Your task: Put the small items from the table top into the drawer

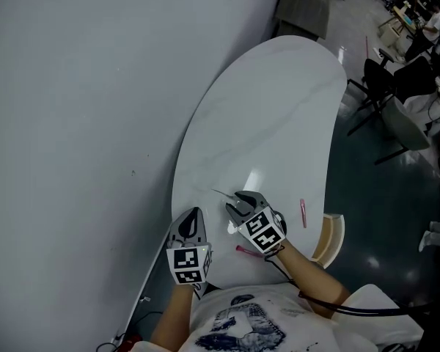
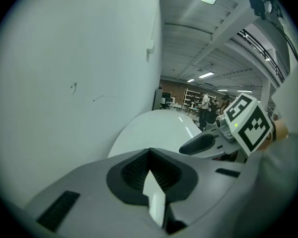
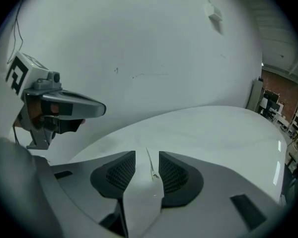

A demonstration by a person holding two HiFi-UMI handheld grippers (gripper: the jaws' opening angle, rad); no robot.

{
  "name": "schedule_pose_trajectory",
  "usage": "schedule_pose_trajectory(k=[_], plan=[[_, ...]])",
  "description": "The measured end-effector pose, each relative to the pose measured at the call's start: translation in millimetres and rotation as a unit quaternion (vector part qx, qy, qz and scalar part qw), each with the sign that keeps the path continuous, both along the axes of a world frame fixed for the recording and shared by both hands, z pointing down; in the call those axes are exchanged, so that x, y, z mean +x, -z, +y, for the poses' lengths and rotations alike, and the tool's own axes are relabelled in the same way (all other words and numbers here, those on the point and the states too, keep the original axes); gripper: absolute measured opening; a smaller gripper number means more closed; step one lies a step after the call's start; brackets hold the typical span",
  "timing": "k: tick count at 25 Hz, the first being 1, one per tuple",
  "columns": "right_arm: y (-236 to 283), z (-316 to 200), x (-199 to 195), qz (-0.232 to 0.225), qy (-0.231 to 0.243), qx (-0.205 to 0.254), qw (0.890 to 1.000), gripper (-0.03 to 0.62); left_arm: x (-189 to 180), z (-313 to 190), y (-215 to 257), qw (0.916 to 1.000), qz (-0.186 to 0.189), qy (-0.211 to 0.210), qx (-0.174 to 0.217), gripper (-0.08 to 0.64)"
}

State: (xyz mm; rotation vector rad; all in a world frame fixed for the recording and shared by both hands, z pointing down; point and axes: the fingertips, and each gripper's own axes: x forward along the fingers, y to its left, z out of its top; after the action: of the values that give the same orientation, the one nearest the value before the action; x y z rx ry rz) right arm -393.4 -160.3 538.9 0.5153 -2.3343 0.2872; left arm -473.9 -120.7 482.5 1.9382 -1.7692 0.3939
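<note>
The thin pin (image 3: pixel 149 163) lies flat on the white table (image 1: pixel 279 108), between the jaws of the right gripper (image 1: pixel 242 202). Being so slight, it could slip from under the pads or skate away as they close. Those jaws stand wide, touching nothing. Beside it, the left gripper (image 1: pixel 195 213) is closed and empty.

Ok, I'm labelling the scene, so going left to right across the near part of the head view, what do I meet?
The left gripper → right gripper → slim pink stick → tan curved piece at the table's edge.
</note>
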Motion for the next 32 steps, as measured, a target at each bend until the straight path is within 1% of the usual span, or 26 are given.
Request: schedule_pose_trajectory(k=[4,9,17,21,26,32], plan=[[-20,-5,-8,0.020,0.013,-0.010,1.000,0.158,-2,-5,-6,0.9999,0.000,-0.006,-0.010,0.034],[-42,-10,-17,0.032,0.024,-0.015,0.999,0.149,-9,-13,-19,0.9998,0.001,-0.004,-0.019,0.034],[-64,-14,-23,0.052,0.036,-0.038,0.997,0.132,-20,-21,-29,0.9995,0.010,0.002,-0.030,0.034],[-71,-18,-25,0.063,0.047,-0.037,0.996,0.130,-24,-27,-32,0.9994,0.012,0.005,-0.031,0.035],[-72,-16,-26,0.077,0.062,-0.025,0.995,0.106,-27,-30,-35,0.9993,0.014,0.008,-0.035,0.034],[-72,-12,-27,0.082,0.060,-0.022,0.995,0.081,-26,-30,-32,0.9993,0.013,0.010,-0.033,0.034]])
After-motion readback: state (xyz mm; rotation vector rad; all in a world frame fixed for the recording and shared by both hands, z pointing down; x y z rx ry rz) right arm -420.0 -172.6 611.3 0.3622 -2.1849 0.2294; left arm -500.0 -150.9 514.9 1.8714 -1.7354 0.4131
